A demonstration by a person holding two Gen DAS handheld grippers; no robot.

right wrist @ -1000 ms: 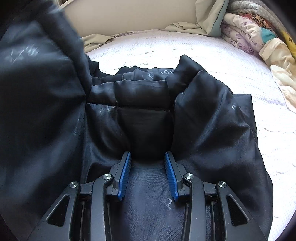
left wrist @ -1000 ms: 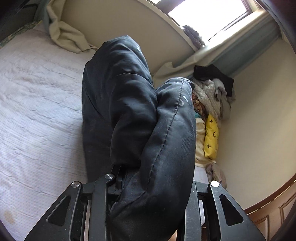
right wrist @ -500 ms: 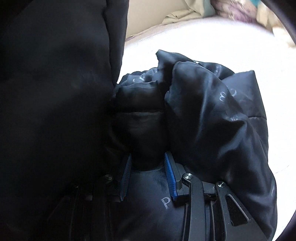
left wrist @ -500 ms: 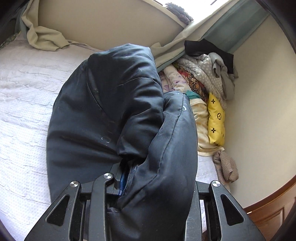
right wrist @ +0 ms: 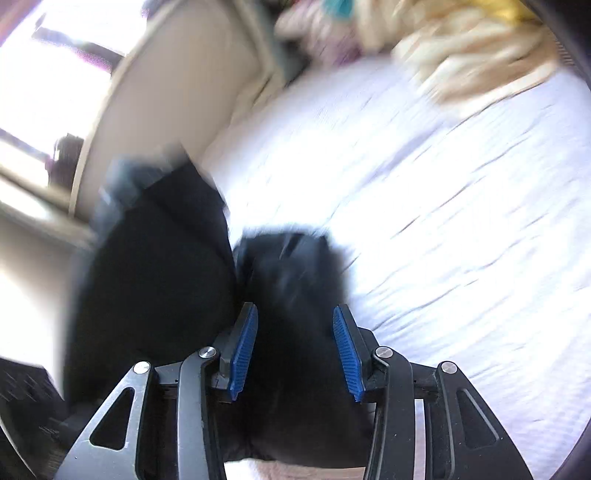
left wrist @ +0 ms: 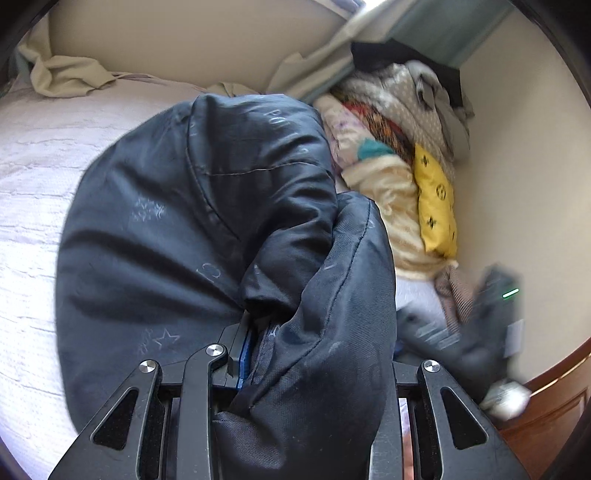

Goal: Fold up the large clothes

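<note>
Left wrist view, left gripper (left wrist: 295,354) clamping dark jacket (left wrist: 207,221) over white bedspread (left wrist: 33,192), clothes pile (left wrist: 402,147) against beige wall (left wrist: 517,177), right gripper (right wrist: 295,350) parting around jacket.

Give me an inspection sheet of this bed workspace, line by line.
Surface: bed cover, pale and quilted, wrinkled.
Job's things: black padded jacket, bunched and draped over the left gripper, not yet folded flat.
Clutter: pile of clothes and bedding against the wall, with a yellow cushion in it; beige cloth at the far edge.
Grippers: left gripper shut on the jacket. Right gripper has just been opening its fingers; jacket fabric lies between them, but blur hides whether they press on it.
Cables: nothing seen.
Surroundings: cream wall, teal curtain, wooden bed frame.
</note>
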